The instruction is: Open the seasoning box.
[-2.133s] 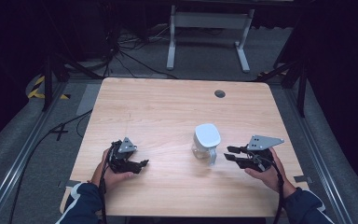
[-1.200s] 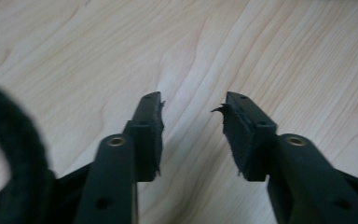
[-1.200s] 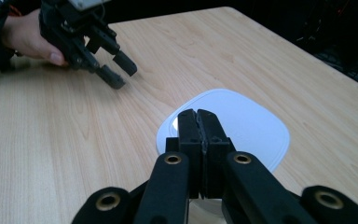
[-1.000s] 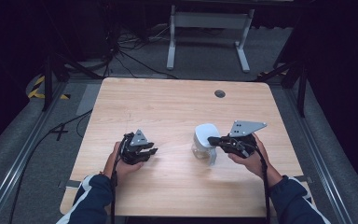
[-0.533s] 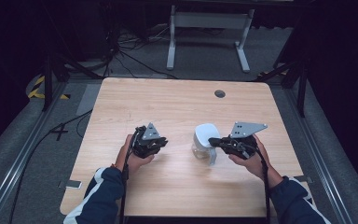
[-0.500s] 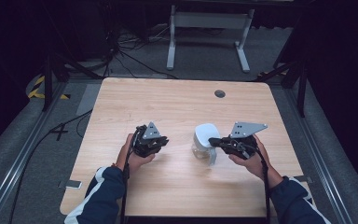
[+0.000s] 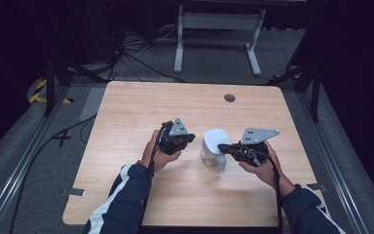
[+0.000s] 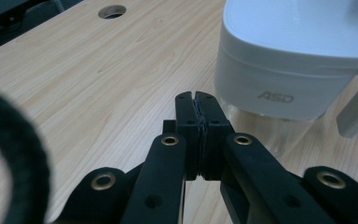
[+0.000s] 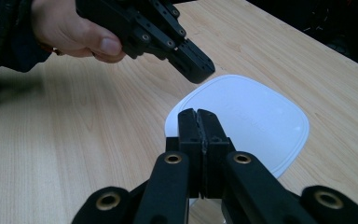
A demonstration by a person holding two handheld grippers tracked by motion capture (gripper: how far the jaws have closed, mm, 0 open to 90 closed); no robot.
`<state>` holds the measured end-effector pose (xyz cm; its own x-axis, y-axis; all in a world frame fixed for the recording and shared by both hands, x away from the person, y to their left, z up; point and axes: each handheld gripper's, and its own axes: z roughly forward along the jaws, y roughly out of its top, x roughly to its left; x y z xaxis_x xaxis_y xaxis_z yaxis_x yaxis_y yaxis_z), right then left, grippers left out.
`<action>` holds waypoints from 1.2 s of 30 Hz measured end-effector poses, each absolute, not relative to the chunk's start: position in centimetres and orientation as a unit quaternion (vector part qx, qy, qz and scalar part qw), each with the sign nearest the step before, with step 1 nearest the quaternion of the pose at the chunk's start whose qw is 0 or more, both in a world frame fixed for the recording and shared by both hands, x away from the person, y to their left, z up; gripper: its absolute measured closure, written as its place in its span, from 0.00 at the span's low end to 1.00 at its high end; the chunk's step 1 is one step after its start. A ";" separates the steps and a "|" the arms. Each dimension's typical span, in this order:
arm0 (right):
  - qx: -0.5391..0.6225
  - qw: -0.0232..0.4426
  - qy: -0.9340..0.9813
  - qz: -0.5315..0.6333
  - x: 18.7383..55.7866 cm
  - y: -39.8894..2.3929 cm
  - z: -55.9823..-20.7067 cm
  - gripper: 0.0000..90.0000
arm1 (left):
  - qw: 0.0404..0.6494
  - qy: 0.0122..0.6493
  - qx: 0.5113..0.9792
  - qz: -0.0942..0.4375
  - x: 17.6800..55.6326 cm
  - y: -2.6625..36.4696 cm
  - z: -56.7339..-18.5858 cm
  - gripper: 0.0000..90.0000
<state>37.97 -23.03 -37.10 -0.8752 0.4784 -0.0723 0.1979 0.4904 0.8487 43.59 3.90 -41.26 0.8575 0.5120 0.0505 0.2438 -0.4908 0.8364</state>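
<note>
A clear jar with a white square lid (image 7: 215, 141) stands at the middle of the wooden table (image 7: 126, 117). In the left gripper view the lid (image 8: 298, 60) reads "ASD", with the glass body below it. My left gripper (image 7: 191, 138) is shut, empty, its tips just left of the jar. In its own view my left gripper (image 8: 198, 100) points at the jar's side. My right gripper (image 7: 222, 148) is shut and empty, its tips over the jar's right edge. In the right gripper view my right gripper (image 9: 197, 116) hovers above the lid (image 9: 256, 121), with the left gripper (image 9: 193, 63) beyond.
A round cable hole (image 7: 230, 98) lies near the table's far edge. A grey metal stand (image 7: 219, 29) is on the floor behind the table. Cables (image 7: 73, 131) trail on the floor at the left.
My left gripper has travelled right and forward to the jar's left side. The right gripper moved left to the jar earlier and has since held still. The jar has not moved.
</note>
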 end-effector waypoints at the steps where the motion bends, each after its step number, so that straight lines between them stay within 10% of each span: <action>1: 0.197 0.154 0.851 0.462 38.0 -23.0 -37.1 1.00 | 0.453 0.222 0.851 0.148 43.6 3.9 -41.3 0.99; 36: 0.190 0.153 0.853 0.462 37.4 -23.3 -37.1 1.00 | 0.470 0.228 0.840 0.146 44.8 2.1 -41.5 0.94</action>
